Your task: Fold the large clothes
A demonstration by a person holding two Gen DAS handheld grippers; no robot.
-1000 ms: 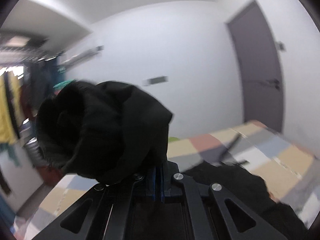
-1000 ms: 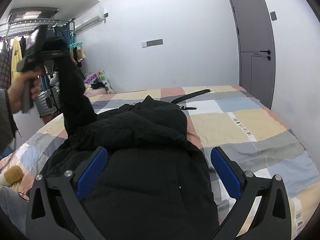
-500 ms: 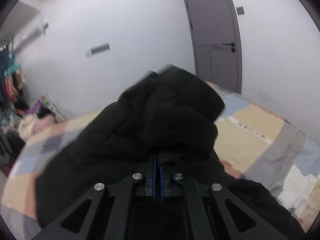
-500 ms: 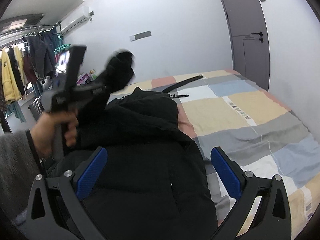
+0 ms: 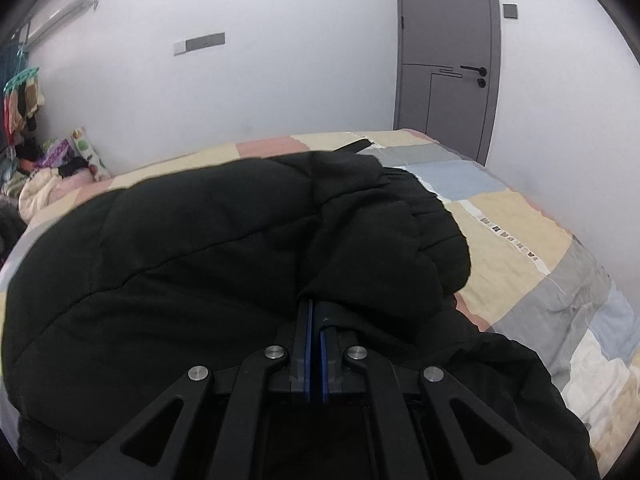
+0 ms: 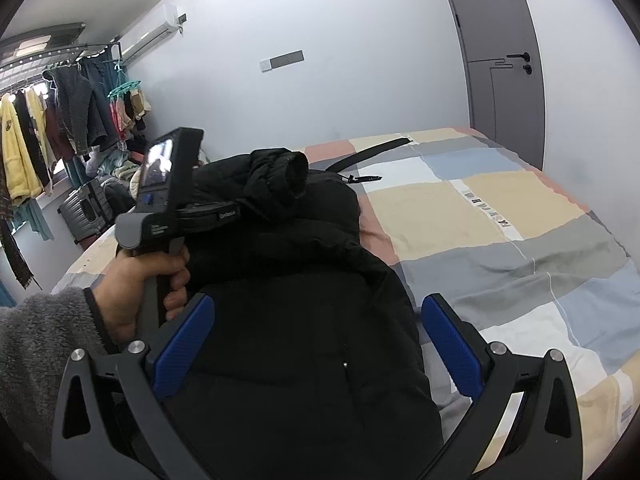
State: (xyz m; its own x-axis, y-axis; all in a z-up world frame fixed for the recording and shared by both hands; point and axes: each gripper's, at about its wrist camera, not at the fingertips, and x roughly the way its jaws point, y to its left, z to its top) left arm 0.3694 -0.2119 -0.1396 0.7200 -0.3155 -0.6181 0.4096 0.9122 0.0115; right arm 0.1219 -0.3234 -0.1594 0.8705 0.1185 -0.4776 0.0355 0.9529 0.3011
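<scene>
A black padded jacket (image 6: pixel 296 320) lies on the patchwork bedspread (image 6: pixel 500 232). My left gripper (image 5: pixel 314 316) is shut on the jacket's sleeve (image 5: pixel 372 240), and the cuff (image 6: pixel 294 174) is laid across the jacket's body. In the right wrist view a hand (image 6: pixel 140 280) holds that left gripper (image 6: pixel 240 210) low over the jacket. My right gripper (image 6: pixel 316 332) hovers open above the jacket's lower part, blue pads (image 6: pixel 184 344) wide apart, nothing between them.
A black strap (image 6: pixel 368 150) lies on the bed beyond the jacket. A clothes rack (image 6: pixel 60 120) with hanging garments and a grey suitcase (image 6: pixel 86 210) stand at the left. A grey door (image 6: pixel 504 52) is at the far right. Bare bedspread stretches to the right.
The left gripper came down from high at the left and swung right, carrying the sleeve over onto the jacket's body. The right gripper stayed open, shifting only slightly.
</scene>
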